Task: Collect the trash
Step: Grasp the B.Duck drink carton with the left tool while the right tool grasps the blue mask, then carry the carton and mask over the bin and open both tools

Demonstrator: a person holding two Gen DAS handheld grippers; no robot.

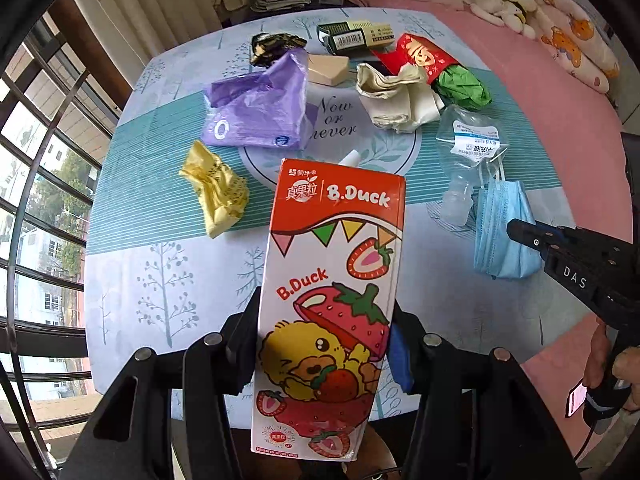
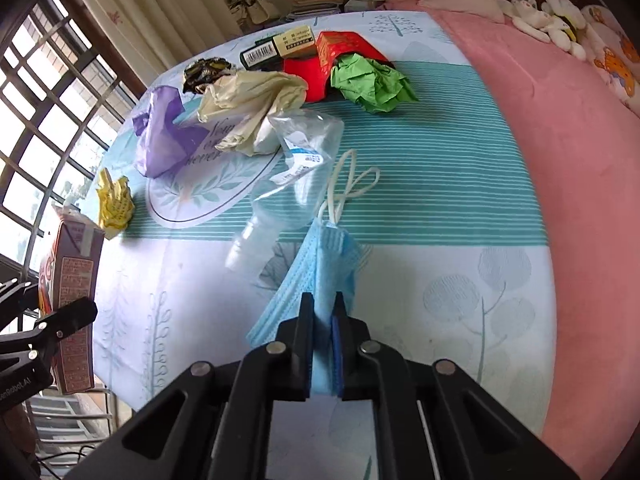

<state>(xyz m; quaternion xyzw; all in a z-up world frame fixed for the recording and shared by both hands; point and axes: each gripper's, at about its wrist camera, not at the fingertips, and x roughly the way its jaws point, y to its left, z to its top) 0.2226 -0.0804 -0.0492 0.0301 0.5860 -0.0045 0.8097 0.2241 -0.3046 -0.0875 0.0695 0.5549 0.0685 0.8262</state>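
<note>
The left gripper (image 1: 326, 344) clamped a milk carton (image 1: 332, 288) between its fingers, lifted clear of the counter (image 1: 160, 280). The right gripper (image 2: 323, 344) was shut tight on a blue mask (image 2: 320, 264), whose far end lay on the cloth. A yellow wrapper (image 1: 216, 192), purple bag (image 1: 256, 108) and clear bottle (image 1: 468, 148) lay near the counter's middle.
</note>
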